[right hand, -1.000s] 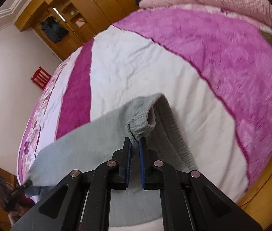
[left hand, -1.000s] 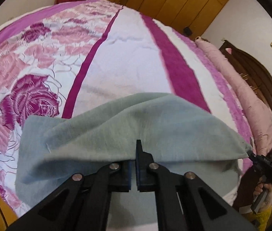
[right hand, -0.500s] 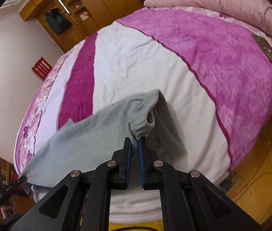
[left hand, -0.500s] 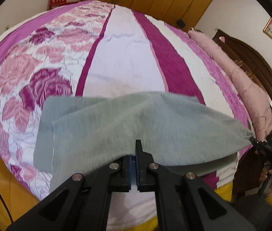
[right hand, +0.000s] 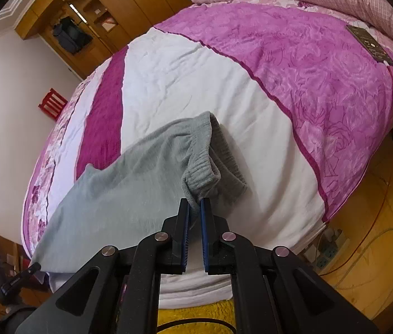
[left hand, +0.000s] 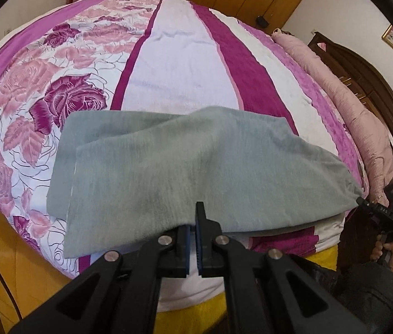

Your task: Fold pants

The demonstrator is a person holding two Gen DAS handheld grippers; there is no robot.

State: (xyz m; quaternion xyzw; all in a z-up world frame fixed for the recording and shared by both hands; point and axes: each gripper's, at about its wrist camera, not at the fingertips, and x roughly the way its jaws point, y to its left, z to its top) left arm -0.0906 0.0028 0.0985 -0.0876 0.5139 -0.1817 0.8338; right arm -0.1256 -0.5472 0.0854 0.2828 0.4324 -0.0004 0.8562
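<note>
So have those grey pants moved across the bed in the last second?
Yes. The pants, held by both grippers, have slid back toward the near edge of the bed; more of the bedspread and its rose print now shows beyond them.

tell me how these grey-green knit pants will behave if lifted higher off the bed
The grey-green knit pants are probably floppy: they sag between the left gripper and right gripper. They are likely light, hanging from small pinches. The ribbed waistband bunches, so it seems stretchy.

The pants (left hand: 196, 164) were soft, matt grey-green knit cloth with a ribbed waistband (right hand: 202, 164). The bedspread (left hand: 179, 64) was quilted, slightly shiny fabric. The wardrobe (right hand: 129, 2) was glossy wood, and the grippers' arms were matt black plastic.
</note>
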